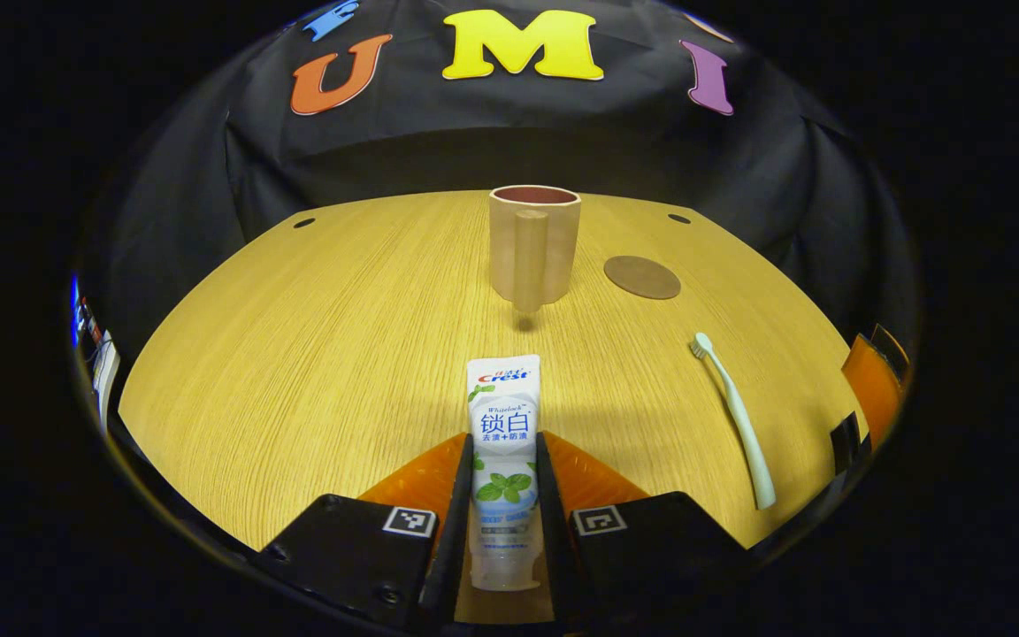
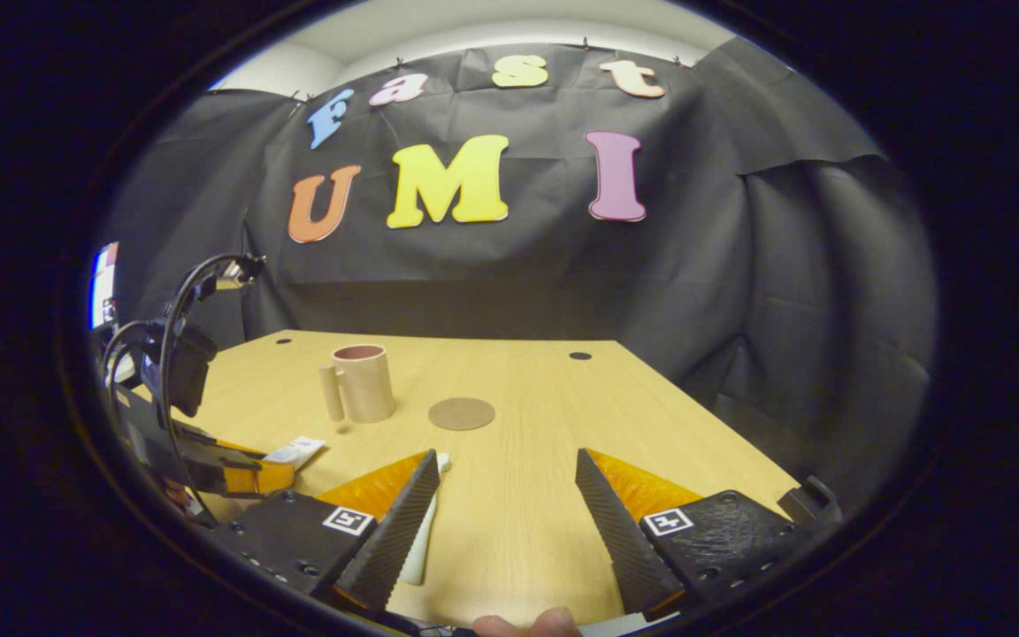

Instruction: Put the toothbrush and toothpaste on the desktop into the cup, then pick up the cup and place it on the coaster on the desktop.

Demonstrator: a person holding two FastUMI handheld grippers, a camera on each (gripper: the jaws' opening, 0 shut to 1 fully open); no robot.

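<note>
Toothpaste [image 1: 503,460] clamped in left gripper [image 1: 503,451], cap hidden; right gripper [image 2: 505,478] apart, toothbrush [image 2: 421,531] half-hidden.

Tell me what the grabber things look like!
Each gripper has two wedge-shaped fingers with ridged inner faces, set on chunky black blocks. Every block wears a small square black-and-white tag. The left gripper looks alike, and black cables loop above it.

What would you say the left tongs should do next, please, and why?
Probably lift the toothpaste and carry it forward to the cup. The left tongs appear closed on the tube's sides as it lies on the desktop; the cup stands upright straight ahead, its mouth open. The toothbrush lies to the side, untouched, and the right tongs are open above the desktop.
</note>
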